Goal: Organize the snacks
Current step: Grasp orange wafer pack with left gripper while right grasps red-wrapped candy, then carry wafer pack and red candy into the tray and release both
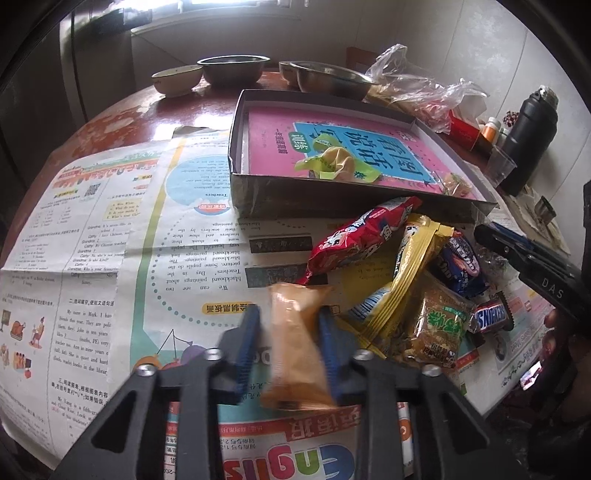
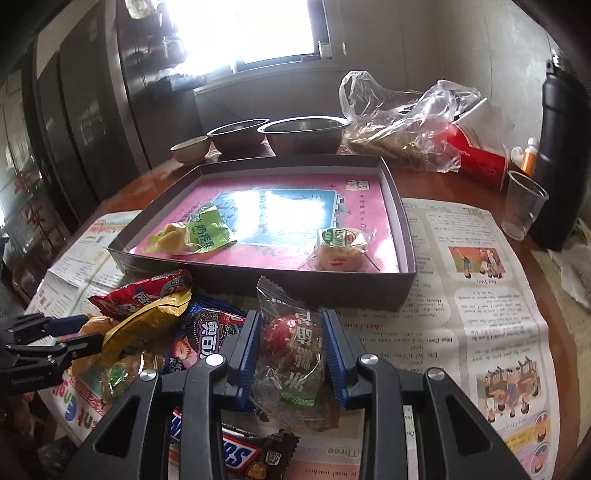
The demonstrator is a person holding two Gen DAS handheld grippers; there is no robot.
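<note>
Your left gripper point(image 1: 286, 325) pinches an orange packet point(image 1: 295, 343); your right gripper point(image 2: 291, 339) clamps a clear candy bag point(image 2: 291, 354), both just above the pile point(image 1: 406, 280) beside the box point(image 2: 402, 236). Slick wrappers could slip out if you swing fast, and squeezing may crush them. Readable: Snickers point(image 1: 491, 317), "DAS" on the right gripper.

You are working in a lived-in home, at what looks like a dining or kitchen table point(image 1: 122, 110) of worn reddish wood, spread with a children's English newspaper point(image 1: 110, 258). Along its far side stand metal bowls point(image 2: 304, 134) and a ceramic bowl point(image 1: 177, 79), with a crumpled plastic bag point(image 2: 402, 122), a black thermos point(image 1: 532, 129) and a clear plastic cup point(image 2: 522, 208). Behind them a bright window point(image 2: 255, 29) lights plain walls.
</note>
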